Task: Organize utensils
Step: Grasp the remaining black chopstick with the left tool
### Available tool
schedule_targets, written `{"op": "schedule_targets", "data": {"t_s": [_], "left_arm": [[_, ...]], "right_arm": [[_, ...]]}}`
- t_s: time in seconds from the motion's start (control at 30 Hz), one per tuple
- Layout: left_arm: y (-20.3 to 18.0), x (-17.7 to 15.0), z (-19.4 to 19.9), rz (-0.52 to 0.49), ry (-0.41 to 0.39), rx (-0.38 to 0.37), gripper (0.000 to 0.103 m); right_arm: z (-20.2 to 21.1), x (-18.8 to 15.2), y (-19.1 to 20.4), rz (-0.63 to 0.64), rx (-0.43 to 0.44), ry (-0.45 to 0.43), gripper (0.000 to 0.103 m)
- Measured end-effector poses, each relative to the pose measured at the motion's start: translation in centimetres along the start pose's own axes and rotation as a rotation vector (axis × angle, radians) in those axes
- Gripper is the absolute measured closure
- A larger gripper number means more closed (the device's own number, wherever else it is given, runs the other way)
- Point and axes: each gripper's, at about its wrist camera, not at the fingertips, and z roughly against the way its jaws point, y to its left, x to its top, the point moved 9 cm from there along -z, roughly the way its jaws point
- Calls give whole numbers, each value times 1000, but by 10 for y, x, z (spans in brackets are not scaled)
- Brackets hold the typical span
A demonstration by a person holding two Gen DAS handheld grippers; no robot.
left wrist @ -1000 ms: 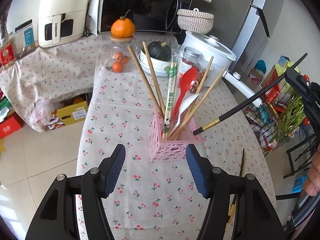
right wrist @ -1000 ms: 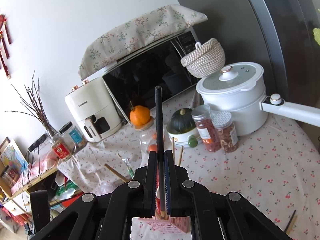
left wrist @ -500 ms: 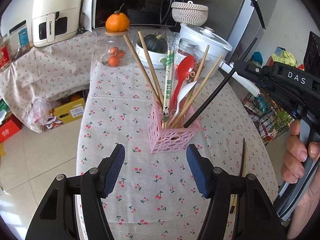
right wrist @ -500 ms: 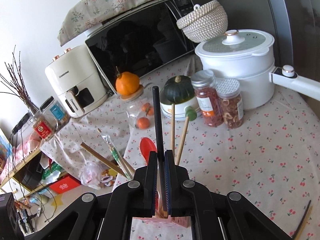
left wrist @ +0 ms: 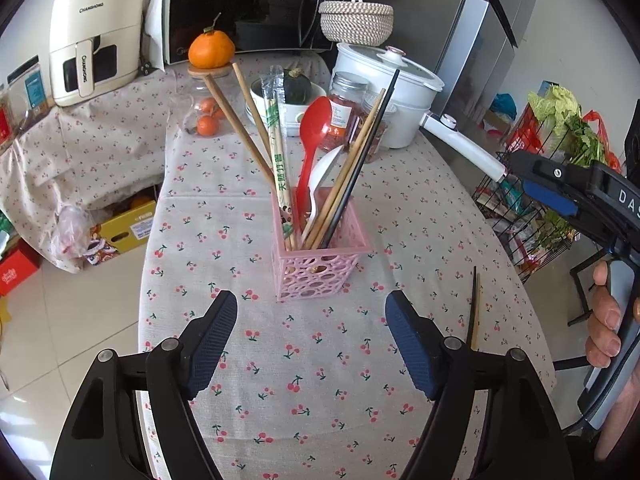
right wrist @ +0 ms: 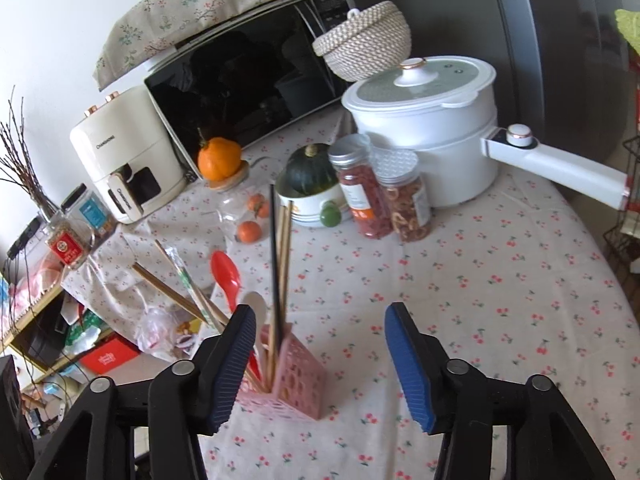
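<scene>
A pink perforated utensil holder (left wrist: 320, 264) stands mid-table on the cherry-print cloth; it also shows in the right wrist view (right wrist: 292, 384). It holds wooden chopsticks, a wrapped chopstick pair, a red spoon (left wrist: 314, 132), a white spoon and a black chopstick (left wrist: 362, 160), the last also in the right wrist view (right wrist: 275, 264). Another black chopstick (left wrist: 474, 308) lies on the cloth at right. My left gripper (left wrist: 312, 344) is open and empty, in front of the holder. My right gripper (right wrist: 320, 364) is open and empty, just above and right of the holder; it shows at the left view's right edge (left wrist: 560, 196).
At the table's far end stand a white pot (left wrist: 396, 96) with a long handle, two jars (right wrist: 384, 196), a bowl with a green squash (left wrist: 294, 92), an orange on a glass jar (left wrist: 211, 50), a microwave and an air fryer. A wire rack (left wrist: 540, 208) with vegetables stands right.
My right gripper brought the black chopstick down into the pink holder, opened and let it go. The chopstick now leans in the holder. My left gripper stayed open.
</scene>
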Motion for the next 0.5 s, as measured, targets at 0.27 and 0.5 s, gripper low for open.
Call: {"op": "schedule_targets", "data": {"t_s": [0.27,0.5], "left_arm": [[-46,-13,-12,-91,60,-2,18],[-94,-36,-37,-171,157,-48,18]], "right_arm": [[21,-41,-66,-14,-140,123,27],[34,-69,-123,-73,-237,230,25]]}}
